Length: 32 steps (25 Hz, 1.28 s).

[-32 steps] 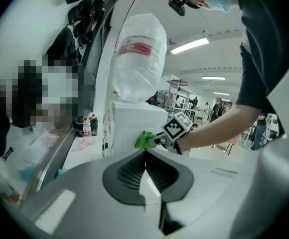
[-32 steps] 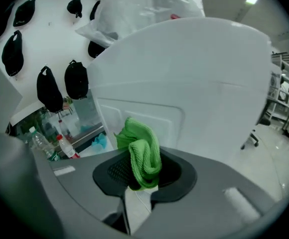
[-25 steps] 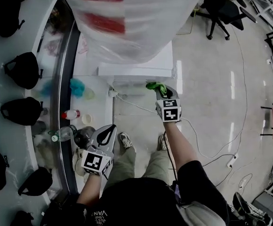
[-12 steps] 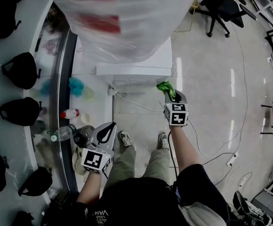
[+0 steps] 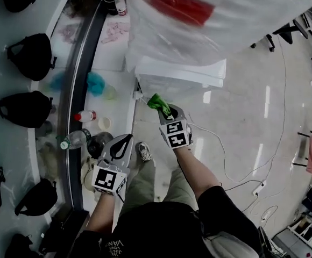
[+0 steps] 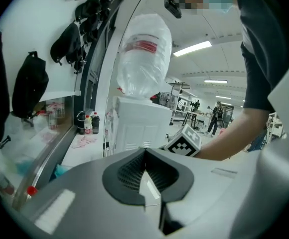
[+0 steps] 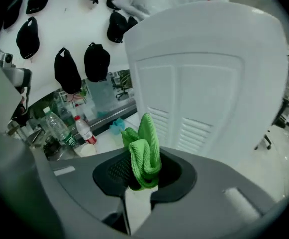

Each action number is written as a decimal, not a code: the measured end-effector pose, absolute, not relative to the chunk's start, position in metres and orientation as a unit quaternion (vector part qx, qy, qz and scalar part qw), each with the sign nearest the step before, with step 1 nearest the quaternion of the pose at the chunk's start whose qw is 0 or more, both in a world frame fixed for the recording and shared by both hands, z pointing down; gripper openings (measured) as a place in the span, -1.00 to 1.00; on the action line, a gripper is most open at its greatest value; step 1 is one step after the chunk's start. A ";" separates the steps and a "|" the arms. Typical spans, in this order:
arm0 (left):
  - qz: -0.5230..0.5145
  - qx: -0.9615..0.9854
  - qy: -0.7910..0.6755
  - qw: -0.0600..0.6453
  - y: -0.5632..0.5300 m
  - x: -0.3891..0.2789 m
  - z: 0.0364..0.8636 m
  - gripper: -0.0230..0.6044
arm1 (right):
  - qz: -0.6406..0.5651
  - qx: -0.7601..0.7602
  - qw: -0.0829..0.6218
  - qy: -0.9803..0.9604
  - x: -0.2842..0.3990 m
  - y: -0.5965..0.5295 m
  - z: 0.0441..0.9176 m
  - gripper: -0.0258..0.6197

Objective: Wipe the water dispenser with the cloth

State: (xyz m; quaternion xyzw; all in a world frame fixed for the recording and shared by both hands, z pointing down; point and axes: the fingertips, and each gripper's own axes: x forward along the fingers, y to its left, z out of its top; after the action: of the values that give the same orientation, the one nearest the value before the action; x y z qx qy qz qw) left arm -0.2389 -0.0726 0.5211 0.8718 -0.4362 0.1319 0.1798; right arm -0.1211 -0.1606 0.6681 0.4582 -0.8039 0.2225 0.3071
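Observation:
The white water dispenser (image 5: 180,74) stands ahead of me, its big bottle (image 5: 220,9) wrapped in clear plastic; its louvred side panel (image 7: 194,103) fills the right gripper view. My right gripper (image 5: 163,109) is shut on a bunched green cloth (image 5: 158,103), which shows as folded green cloth (image 7: 143,151) between the jaws, just short of the panel. My left gripper (image 5: 122,144) hangs lower left near the counter, jaws together with nothing in them; the dispenser (image 6: 137,123) shows beyond it.
A white counter (image 5: 115,63) runs along the left with bottles (image 5: 85,115), a teal rag (image 5: 95,83) and cups. Black caps (image 5: 29,55) hang on the wall. A white cable (image 5: 226,160) trails over the floor. An office chair (image 5: 290,31) stands at the far right.
My right gripper with the green cloth has swung left and toward the dispenser's lower front corner; the head view has shifted. The left gripper has hardly moved.

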 end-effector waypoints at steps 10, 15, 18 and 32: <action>0.144 0.851 -0.468 0.189 -0.053 -0.288 0.537 -0.92 | 0.190 0.437 0.330 -0.815 -0.191 -0.220 0.687 -0.64; 0.146 0.847 -0.473 0.195 -0.050 -0.289 0.543 -0.92 | 0.199 0.468 0.329 -0.795 -0.162 -0.228 0.693 -0.64; 0.145 0.851 -0.466 0.194 -0.050 -0.278 0.545 -0.92 | 0.208 0.493 0.325 -0.780 -0.127 -0.224 0.693 -0.64; 0.146 0.874 -0.425 0.184 -0.052 -0.174 0.547 -0.92 | 0.229 0.574 0.329 -0.714 0.059 -0.194 0.696 -0.64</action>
State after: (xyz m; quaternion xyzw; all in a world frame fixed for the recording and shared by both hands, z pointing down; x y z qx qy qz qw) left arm -0.1741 -0.0516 0.5469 0.8741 -0.4254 0.1460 0.1836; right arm 0.0590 -0.1940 0.6958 0.5739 -0.7143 0.2290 0.3286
